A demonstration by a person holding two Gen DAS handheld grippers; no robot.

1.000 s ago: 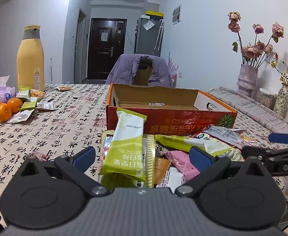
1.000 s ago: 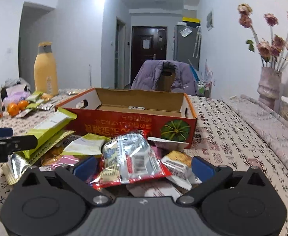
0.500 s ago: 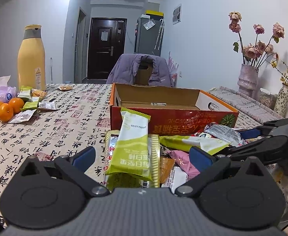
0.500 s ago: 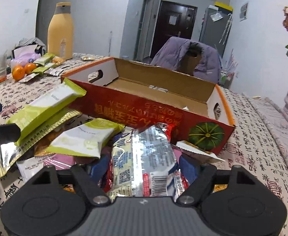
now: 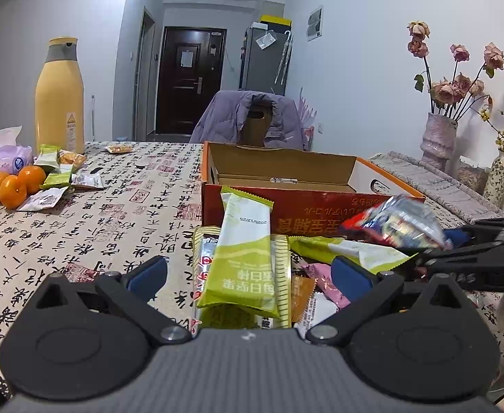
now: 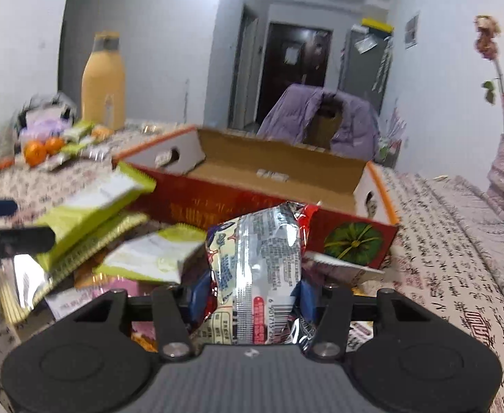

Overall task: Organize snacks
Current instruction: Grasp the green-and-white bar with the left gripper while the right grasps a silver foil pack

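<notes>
An open red cardboard box [image 5: 279, 153] [image 6: 276, 144] stands on the patterned tablecloth, with a pile of snack packets in front of it. My right gripper [image 6: 252, 296] [image 5: 455, 241] is closing its jaws, and the blue pads press both sides of a silver and red snack packet [image 6: 258, 247] [image 5: 396, 222], raised slightly above the pile. My left gripper [image 5: 250, 273] stands open low over the pile. A green snack bar [image 5: 245, 241] [image 6: 93, 203] leans on the box front between its fingers, untouched. Flat green and pink packets [image 6: 152, 258] lie underneath.
A tall yellow bottle [image 5: 59, 93], oranges [image 5: 14, 186], a tissue pack [image 5: 7, 155] and loose packets sit at the far left. A vase of dried roses [image 5: 438, 141] stands at the right on a grey runner. A chair with a purple jacket [image 5: 248, 120] is behind the box.
The right gripper's jaws went from wide open to clamped on the silver and red packet, lifting it from the pile and tilting toward the box. The left gripper stayed put.
</notes>
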